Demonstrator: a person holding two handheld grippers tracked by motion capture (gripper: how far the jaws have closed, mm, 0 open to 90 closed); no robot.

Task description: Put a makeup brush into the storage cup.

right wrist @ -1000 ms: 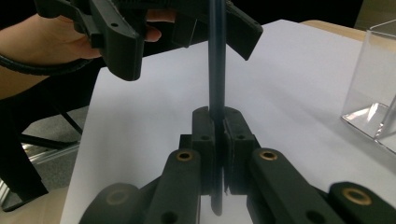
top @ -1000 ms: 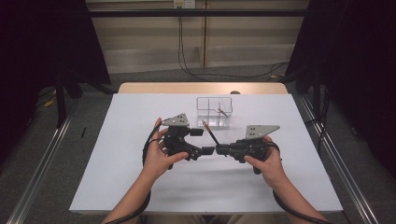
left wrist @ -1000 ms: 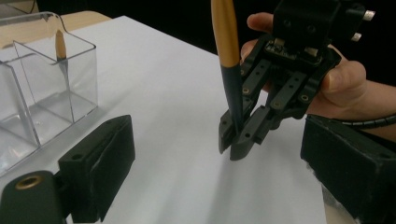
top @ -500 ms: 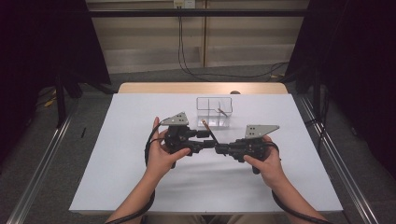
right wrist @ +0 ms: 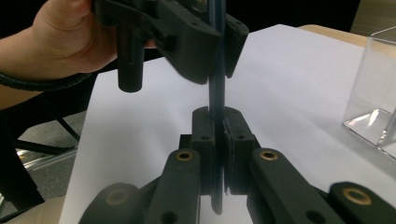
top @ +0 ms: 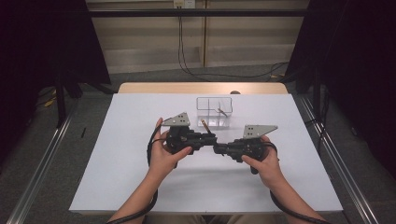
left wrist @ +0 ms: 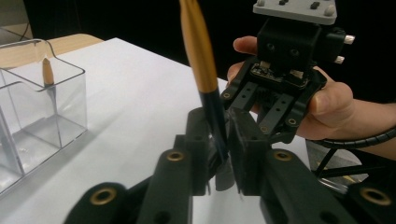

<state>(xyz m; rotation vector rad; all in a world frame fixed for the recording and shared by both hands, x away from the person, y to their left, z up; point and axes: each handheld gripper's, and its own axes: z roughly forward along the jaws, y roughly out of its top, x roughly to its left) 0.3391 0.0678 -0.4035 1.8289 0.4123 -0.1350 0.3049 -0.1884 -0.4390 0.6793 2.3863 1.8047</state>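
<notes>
A thin stick (top: 204, 124), orange at its upper end and dark below, stands tilted between the two hand-held grippers over the middle of the white table (top: 121, 154). My left gripper (top: 211, 138) has just been closing its jaws, and in the left gripper view its pads press on the dark shaft (left wrist: 215, 126). Facing it from the right, my right gripper (top: 219, 149) is shut on the same shaft (right wrist: 216, 93), lower down. The left gripper (right wrist: 219, 42) appears just above the right one's jaws. A second stick (left wrist: 47, 74) leans inside the clear box (top: 214, 112).
The clear box, split into compartments, sits just behind the grippers toward the table's far edge. A bare wooden strip (top: 201, 87) runs along the far side. Metal rails (top: 42, 168) flank the table, and cables trail from both grippers toward the person.
The left gripper's jaws have come together around the stick's dark shaft. Both hands have stayed where they were.
</notes>
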